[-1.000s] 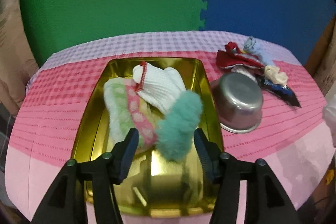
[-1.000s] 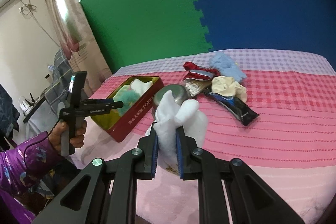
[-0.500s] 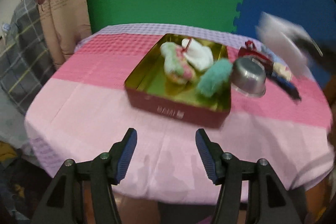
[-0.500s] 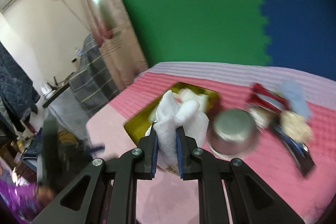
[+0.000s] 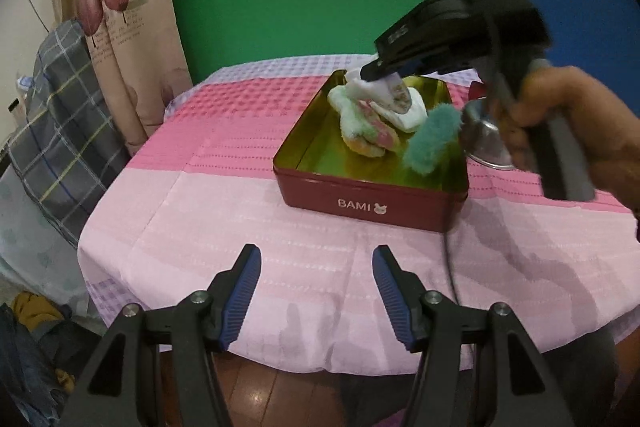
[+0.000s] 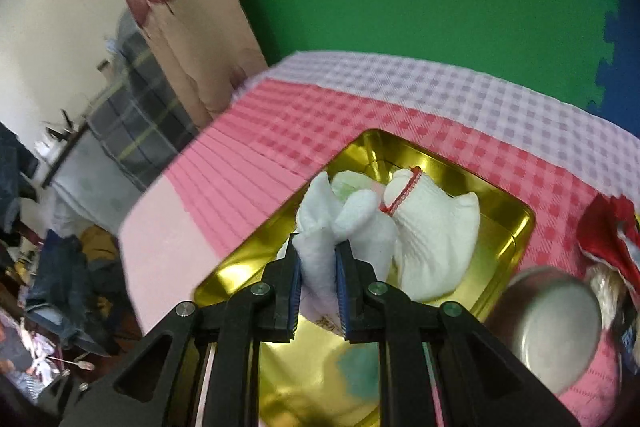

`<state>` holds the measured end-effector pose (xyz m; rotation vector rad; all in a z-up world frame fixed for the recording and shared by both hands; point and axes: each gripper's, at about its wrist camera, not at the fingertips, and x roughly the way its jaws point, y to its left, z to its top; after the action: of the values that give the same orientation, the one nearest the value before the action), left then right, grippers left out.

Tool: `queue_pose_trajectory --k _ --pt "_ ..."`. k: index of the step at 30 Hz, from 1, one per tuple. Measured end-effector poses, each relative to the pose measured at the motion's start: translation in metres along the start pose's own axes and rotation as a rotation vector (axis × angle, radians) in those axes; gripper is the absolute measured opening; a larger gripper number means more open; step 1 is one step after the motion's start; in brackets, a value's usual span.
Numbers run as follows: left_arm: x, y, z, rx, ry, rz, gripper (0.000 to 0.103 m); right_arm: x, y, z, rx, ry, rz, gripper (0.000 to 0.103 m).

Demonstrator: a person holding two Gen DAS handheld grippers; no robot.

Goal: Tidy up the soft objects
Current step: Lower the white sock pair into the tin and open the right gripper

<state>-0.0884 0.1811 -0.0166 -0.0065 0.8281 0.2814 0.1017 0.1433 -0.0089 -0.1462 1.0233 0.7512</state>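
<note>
The white cloth point(image 6: 320, 227), pinched in the right gripper point(image 6: 318, 283), hangs above the tin point(image 6: 516, 227); dropped early, it could snag the nine-o'clock rim. The left gripper point(image 5: 316, 291) gapes empty.

The left gripper point(image 5: 316, 291) points downward, its 2 jaws parted with nothing between them. The right gripper point(image 6: 318, 281) points steeply downward, jaws clamped on a white cloth point(image 6: 320, 227). A hand point(image 5: 560, 123) grips the right gripper's handle.
</note>
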Motion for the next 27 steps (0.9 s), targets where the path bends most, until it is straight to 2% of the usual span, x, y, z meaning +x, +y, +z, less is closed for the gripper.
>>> queue_pose_trajectory --k 8,13,17,18,19,21,27 --pt "0.007 0.018 0.003 -0.066 0.039 -0.018 0.06 0.035 -0.006 0.026 -0.044 0.034 -0.11 0.015" --pt "0.009 0.025 0.0 -0.091 0.048 -0.012 0.06 0.059 0.001 0.029 -0.115 0.071 -0.206 0.016" --pt "0.011 0.026 -0.001 -0.101 0.064 -0.017 0.06 0.063 0.012 0.025 -0.162 0.064 -0.215 0.025" --pt "0.011 0.026 -0.001 -0.1 0.064 -0.017 0.06 0.061 0.014 0.024 -0.166 0.054 -0.213 0.036" --pt "0.012 0.026 -0.002 -0.099 0.065 -0.017 0.06 0.058 0.015 0.023 -0.16 0.042 -0.189 0.057" --pt "0.011 0.025 -0.002 -0.097 0.066 -0.014 0.06 0.051 0.016 0.023 -0.145 0.0 -0.163 0.085" --pt "0.011 0.022 -0.003 -0.085 0.065 -0.014 0.06 -0.016 0.014 0.006 -0.087 -0.22 -0.109 0.087"
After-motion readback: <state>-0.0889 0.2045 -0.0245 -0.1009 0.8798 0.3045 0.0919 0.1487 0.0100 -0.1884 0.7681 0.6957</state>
